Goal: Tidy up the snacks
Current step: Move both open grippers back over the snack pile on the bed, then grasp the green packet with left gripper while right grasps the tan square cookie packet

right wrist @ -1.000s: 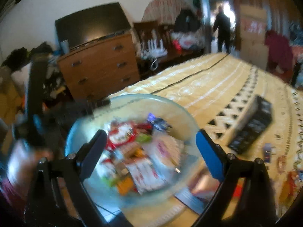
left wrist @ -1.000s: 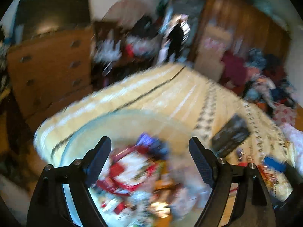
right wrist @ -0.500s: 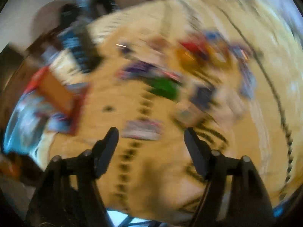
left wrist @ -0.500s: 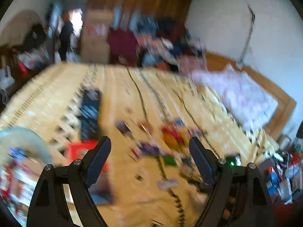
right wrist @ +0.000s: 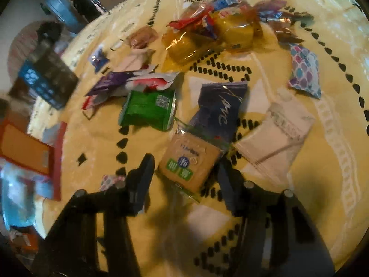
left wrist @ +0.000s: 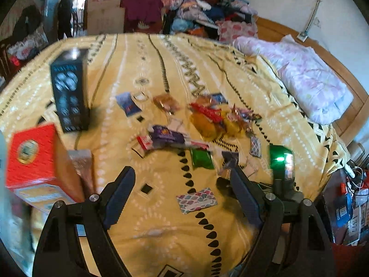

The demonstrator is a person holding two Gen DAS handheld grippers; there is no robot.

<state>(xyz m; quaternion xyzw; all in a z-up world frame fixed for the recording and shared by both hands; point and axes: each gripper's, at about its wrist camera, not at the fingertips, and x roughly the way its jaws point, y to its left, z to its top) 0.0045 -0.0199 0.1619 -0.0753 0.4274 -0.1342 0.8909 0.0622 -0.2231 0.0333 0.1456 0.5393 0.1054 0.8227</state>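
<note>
A yellow patterned bedspread (left wrist: 143, 73) covers the bed and carries everything else. A folded pink floral quilt (left wrist: 306, 78) lies at its far right, and a heap of clothes (left wrist: 196, 11) rises beyond the bed's far edge. On the left of the spread stand a tall dark box (left wrist: 69, 92) and, nearer, a red carton (left wrist: 34, 154).

The snacks are scattered across the middle of the spread. Farthest off is a cluster of yellow cakes in clear wrap (right wrist: 207, 37) with a red wrapper lying over them. Nearer lie a purple packet (left wrist: 167, 136), a green packet (right wrist: 148, 109), a dark blue packet (right wrist: 219, 106), a white sachet (right wrist: 274, 138) and a pink-and-blue scale-patterned sachet (right wrist: 304, 71). The dark blue packet overlaps the far corner of a tan biscuit packet with green print (right wrist: 189, 159).

The right gripper (right wrist: 184, 173) points down at the spread, its jaws having just been closing, with the tan biscuit packet between them; motion blur hides whether the pads press on it yet. The left gripper (left wrist: 182, 196) stands wide apart and holds nothing, above bare spread, with a second scale-patterned sachet (left wrist: 197, 199) lying between its fingers in the view.
</note>
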